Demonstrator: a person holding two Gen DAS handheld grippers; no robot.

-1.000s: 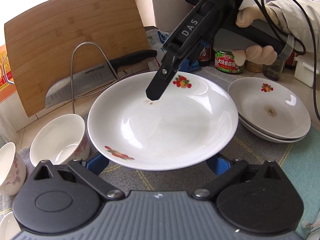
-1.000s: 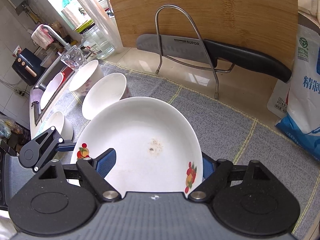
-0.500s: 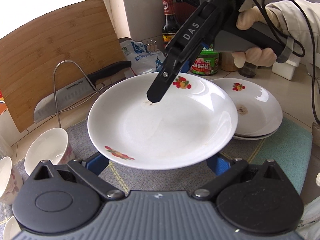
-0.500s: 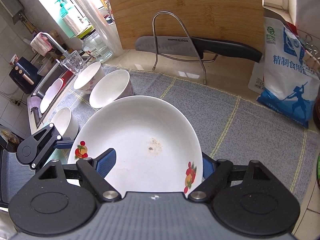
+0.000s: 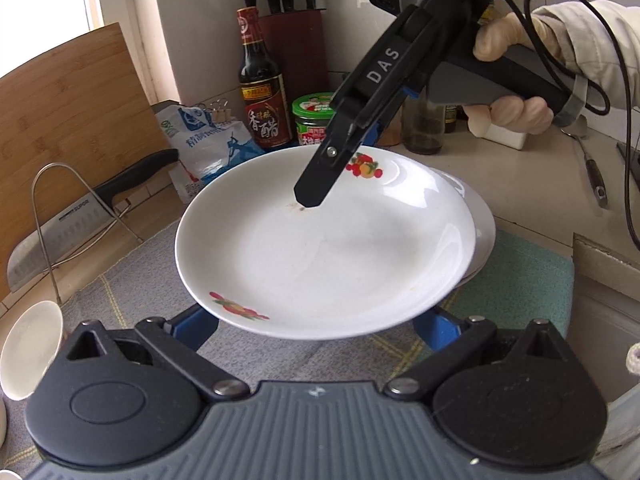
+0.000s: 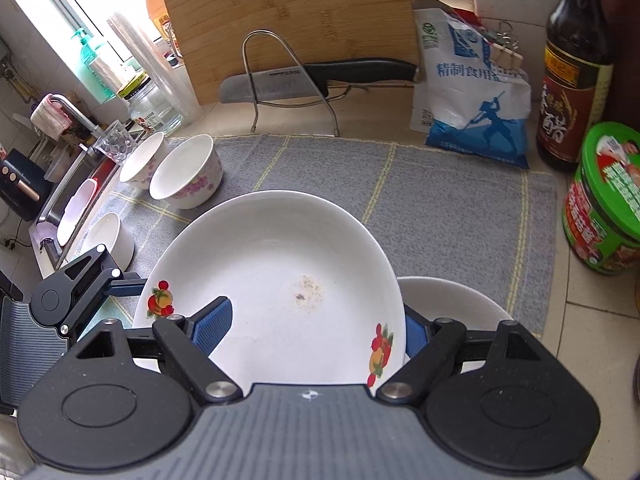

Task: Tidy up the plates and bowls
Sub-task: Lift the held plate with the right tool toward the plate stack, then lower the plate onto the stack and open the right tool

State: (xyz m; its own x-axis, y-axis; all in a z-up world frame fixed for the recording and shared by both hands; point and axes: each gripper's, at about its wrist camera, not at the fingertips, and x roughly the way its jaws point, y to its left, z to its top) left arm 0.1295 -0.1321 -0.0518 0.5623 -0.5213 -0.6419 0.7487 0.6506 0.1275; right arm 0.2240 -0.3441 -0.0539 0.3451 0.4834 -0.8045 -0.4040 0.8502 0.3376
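A white plate with fruit prints (image 5: 328,256) hangs in the air above the grey mat; it also shows in the right wrist view (image 6: 280,296). My right gripper (image 5: 320,188) is shut on its far rim, one finger on top, one under. My left gripper (image 5: 320,320) sits under the near rim; its blue pads (image 5: 196,326) stand wide apart, and I cannot tell whether they touch the plate. A stack of white plates (image 5: 482,236) lies just behind and below the held plate, mostly hidden; it shows in the right wrist view (image 6: 452,304).
Several flowered bowls (image 6: 188,178) stand at the mat's left end near the sink. A knife on a wire rack (image 6: 304,80) and a cutting board (image 6: 288,20) stand behind. A salt bag (image 6: 472,96), vinegar bottle (image 6: 572,72) and green jar (image 6: 604,196) stand at the right.
Both grippers have carried the plate to the right, from beside the bowls to over the plate stack. The stack is now mostly covered by the held plate.
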